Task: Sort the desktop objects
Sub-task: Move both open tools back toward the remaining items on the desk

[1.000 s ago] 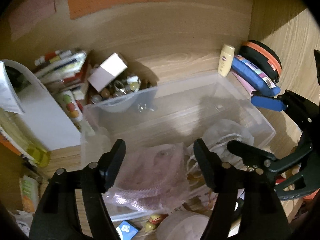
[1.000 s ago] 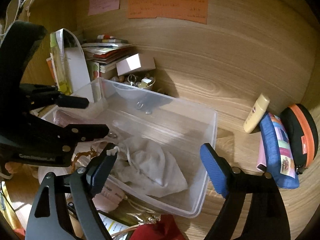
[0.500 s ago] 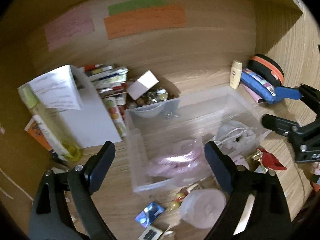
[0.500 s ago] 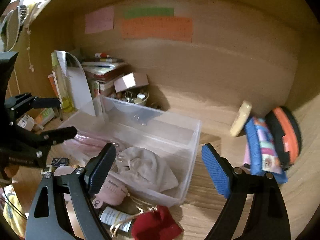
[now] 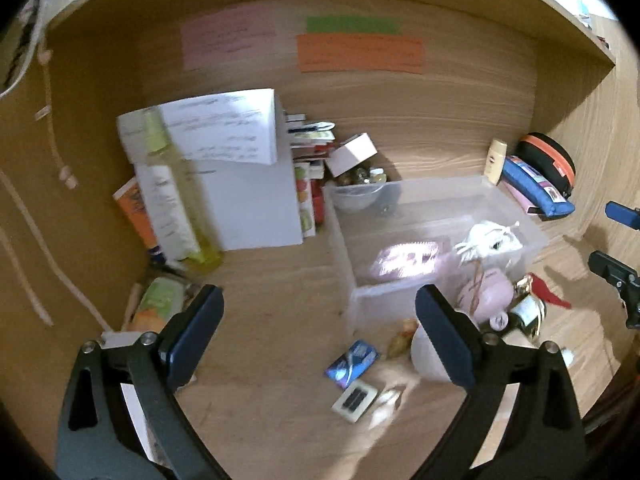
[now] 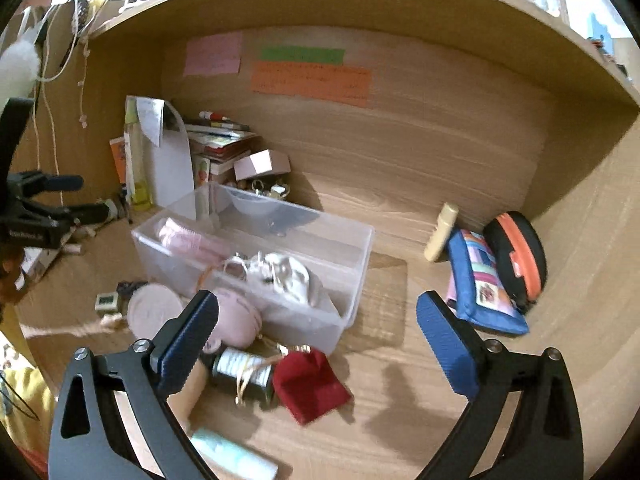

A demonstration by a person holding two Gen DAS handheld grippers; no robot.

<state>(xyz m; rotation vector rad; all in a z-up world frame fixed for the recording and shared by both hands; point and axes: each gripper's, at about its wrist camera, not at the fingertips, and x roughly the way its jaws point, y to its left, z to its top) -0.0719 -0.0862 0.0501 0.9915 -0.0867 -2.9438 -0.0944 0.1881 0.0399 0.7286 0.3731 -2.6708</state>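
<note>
Both grippers, left (image 5: 318, 338) and right (image 6: 316, 344), have just been opening their jaws wide, nothing between; ahead, the bin (image 6: 356, 248) holds two pouches, while bottle (image 6: 244, 374), red pouch (image 6: 310, 386) and more clutter beneath them wait on the bench (image 6: 400, 420)

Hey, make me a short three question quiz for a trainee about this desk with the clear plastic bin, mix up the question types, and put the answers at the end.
1. True or false: the red pouch lies inside the clear bin.
2. Which item leans on the back wall next to the blue pencil case?
A. cream tube
B. green spray bottle
C. silver bottle
3. Fill in: both the left claw and the right claw are ____, with nothing between their fingers.

Key:
1. False; it lies on the desk in front of the bin.
2. A
3. open
</note>
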